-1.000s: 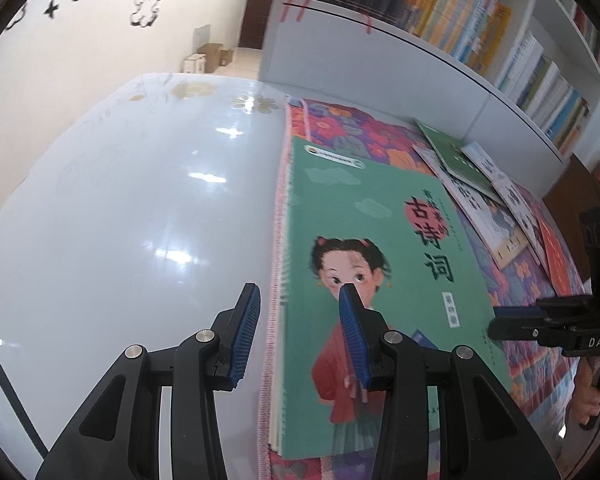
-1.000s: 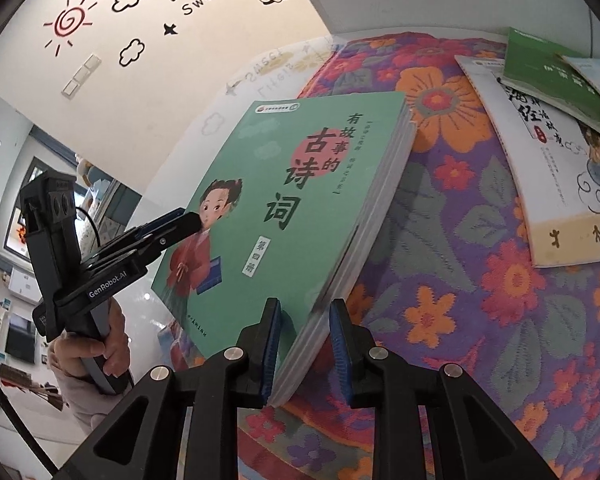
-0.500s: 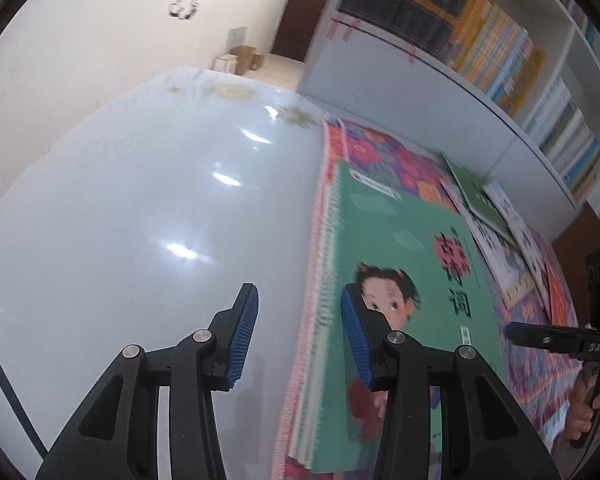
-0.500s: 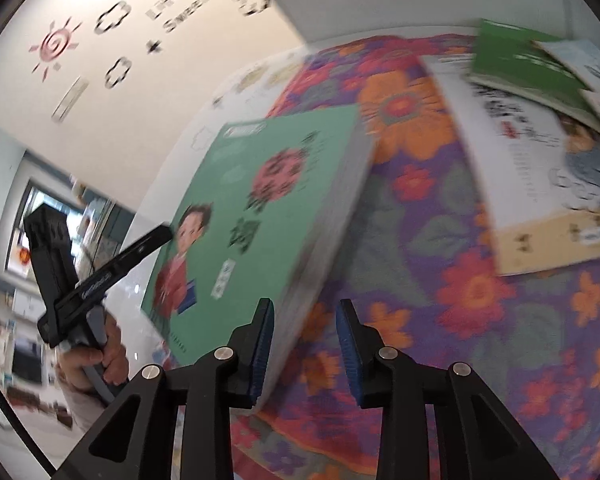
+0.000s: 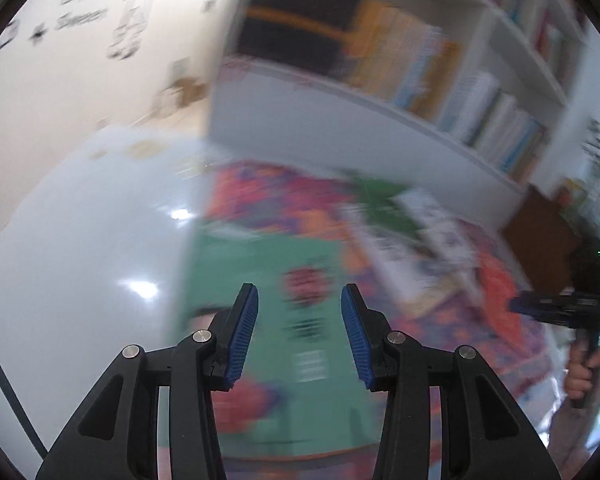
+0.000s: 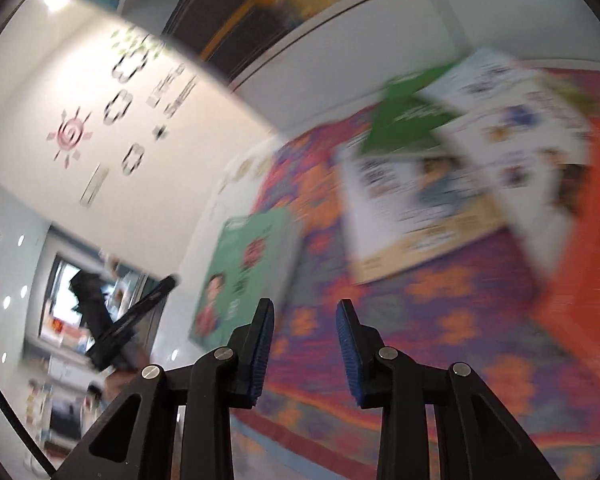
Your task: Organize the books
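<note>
the teal book (image 5: 300, 280) lies flat, cover up, at the left edge of the flowered cloth (image 6: 440, 312) on the desk (image 5: 80, 240), its long axis running 6 to 12 o'clock in the left wrist view; the loose books (image 6: 440, 184) fan out well apart toward 1 o'clock. it looks a thick, stiff softcover with a glossy, probably slippery cover and some weight, so a pinch across a long edge near the middle seems safest. the left hand-held gripper (image 5: 299, 338) hovers empty over it, jaws partly apart, and the right hand-held gripper (image 6: 305, 348) has just been opening and now holds nothing, only cloth behind its gap.
</note>
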`<action>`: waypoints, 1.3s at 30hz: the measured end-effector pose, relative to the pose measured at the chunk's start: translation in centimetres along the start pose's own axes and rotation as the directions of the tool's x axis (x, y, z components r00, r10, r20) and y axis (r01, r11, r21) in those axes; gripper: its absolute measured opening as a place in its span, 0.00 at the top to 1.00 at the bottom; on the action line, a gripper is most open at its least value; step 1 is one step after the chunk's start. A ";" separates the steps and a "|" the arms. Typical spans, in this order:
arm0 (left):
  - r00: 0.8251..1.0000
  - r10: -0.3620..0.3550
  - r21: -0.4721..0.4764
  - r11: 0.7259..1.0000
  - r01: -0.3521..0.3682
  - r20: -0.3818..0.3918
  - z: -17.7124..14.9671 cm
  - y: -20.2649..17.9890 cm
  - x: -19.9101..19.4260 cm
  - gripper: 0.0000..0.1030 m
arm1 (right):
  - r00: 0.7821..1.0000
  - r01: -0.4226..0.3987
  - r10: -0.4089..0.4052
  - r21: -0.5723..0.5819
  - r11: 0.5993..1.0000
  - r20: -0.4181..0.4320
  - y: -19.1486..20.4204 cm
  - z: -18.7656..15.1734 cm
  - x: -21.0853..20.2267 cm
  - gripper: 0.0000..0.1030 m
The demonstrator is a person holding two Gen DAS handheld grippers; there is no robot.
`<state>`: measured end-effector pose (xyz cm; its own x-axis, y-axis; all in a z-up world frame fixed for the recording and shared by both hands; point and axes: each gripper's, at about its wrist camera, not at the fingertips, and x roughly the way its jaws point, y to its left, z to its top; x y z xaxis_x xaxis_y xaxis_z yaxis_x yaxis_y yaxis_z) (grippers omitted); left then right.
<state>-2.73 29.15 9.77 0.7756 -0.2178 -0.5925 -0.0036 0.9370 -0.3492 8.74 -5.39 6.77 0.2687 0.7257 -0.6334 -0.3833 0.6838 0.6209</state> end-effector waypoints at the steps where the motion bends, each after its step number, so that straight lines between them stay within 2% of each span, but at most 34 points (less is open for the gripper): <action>1: 0.999 -0.036 0.018 0.999 0.036 -0.004 0.5 -2.1 0.3 0.59 | 1.000 0.010 -0.010 0.022 1.000 0.020 -1.2 -0.1 -1.3 0.70; 6: 0.992 -0.122 0.139 0.982 0.125 -0.031 2.5 -12.2 3.5 0.56 | 0.993 0.061 -0.075 0.142 0.988 0.095 -8.4 -1.4 -8.0 0.70; 8: 0.978 -0.192 0.149 0.968 0.202 -0.076 2.8 -16.5 6.1 0.56 | 0.982 0.095 -0.125 0.203 0.975 0.141 -11.7 -2.0 -10.7 0.70; 10: 0.946 -0.285 0.111 0.946 0.303 -0.151 2.2 -20.3 9.6 0.54 | 0.966 0.150 -0.196 0.251 0.956 0.168 -14.5 -2.5 -12.8 0.68; 11: 0.937 -0.302 0.100 0.941 0.322 -0.175 1.9 -21.5 11.0 0.53 | 0.961 0.166 -0.216 0.265 0.950 0.173 -15.4 -2.6 -13.3 0.68; 15: 0.906 -0.304 0.134 0.926 0.354 -0.295 -0.7 -27.4 17.9 0.53 | 0.946 0.196 -0.269 0.342 0.919 0.181 -20.2 -3.6 -14.6 0.68; 17: 0.899 -0.297 0.156 0.920 0.360 -0.321 -2.0 -28.9 20.2 0.53 | 0.948 0.178 -0.260 0.372 0.911 0.184 -22.0 -3.9 -15.0 0.68; 19: 0.908 -0.261 0.194 0.922 0.335 -0.327 -2.9 -30.1 22.7 0.53 | 0.947 0.157 -0.245 0.368 0.917 0.207 -22.7 -4.0 -15.2 0.68; 20: 0.904 -0.264 0.190 0.921 0.339 -0.336 -3.1 -30.4 23.5 0.53 | 0.940 0.158 -0.251 0.356 0.921 0.230 -22.7 -4.0 -15.2 0.68; 22: 0.883 -0.303 0.166 0.910 0.380 -0.358 -3.6 -30.4 25.1 0.53 | 0.928 0.162 -0.263 0.350 0.923 0.264 -22.7 -4.1 -15.3 0.68; 23: 0.881 -0.308 0.163 0.909 0.384 -0.358 -3.8 -30.2 25.3 0.53 | 0.923 0.152 -0.262 0.358 0.921 0.282 -22.8 -4.2 -15.1 0.68; 27: 0.882 -0.328 0.194 0.893 0.407 -0.339 -4.6 -30.0 25.4 0.53 | 0.935 0.110 -0.231 0.398 0.911 0.269 -23.9 -4.6 -13.7 0.68; 28: 0.875 -0.345 0.185 0.888 0.422 -0.340 -4.8 -29.9 25.3 0.52 | 0.940 0.103 -0.219 0.394 0.913 0.262 -24.0 -4.6 -13.3 0.68; 30: 0.840 -0.408 0.118 0.872 0.474 -0.357 -4.9 -29.3 25.5 0.51 | 0.940 0.097 -0.209 0.376 0.921 0.270 -23.5 -4.7 -13.0 0.68; 31: 0.830 -0.429 0.087 0.869 0.487 -0.355 -4.9 -29.0 25.7 0.51 | 0.939 0.109 -0.215 0.364 0.925 0.267 -23.2 -4.7 -12.8 0.68; 33: 0.826 -0.437 0.087 0.865 0.495 -0.357 -5.0 -29.0 25.8 0.51 | 0.936 0.140 -0.237 0.346 0.928 0.259 -22.8 -4.6 -12.7 0.68; 37: 0.832 -0.427 0.113 0.864 0.491 -0.353 -5.3 -29.3 25.6 0.51 | 0.933 0.118 -0.236 0.388 0.914 0.271 -23.5 -5.2 -13.2 0.68; 39: 0.830 -0.428 0.110 0.864 0.492 -0.358 -5.2 -29.4 25.7 0.51 | 0.934 0.112 -0.233 0.397 0.911 0.271 -23.7 -5.2 -13.3 0.68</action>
<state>13.99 -5.40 1.04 0.4191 -0.6793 -0.6024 0.4478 0.7318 -0.5137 9.62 -31.64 -1.91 0.5794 0.5392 -0.6113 0.0322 0.7342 0.6781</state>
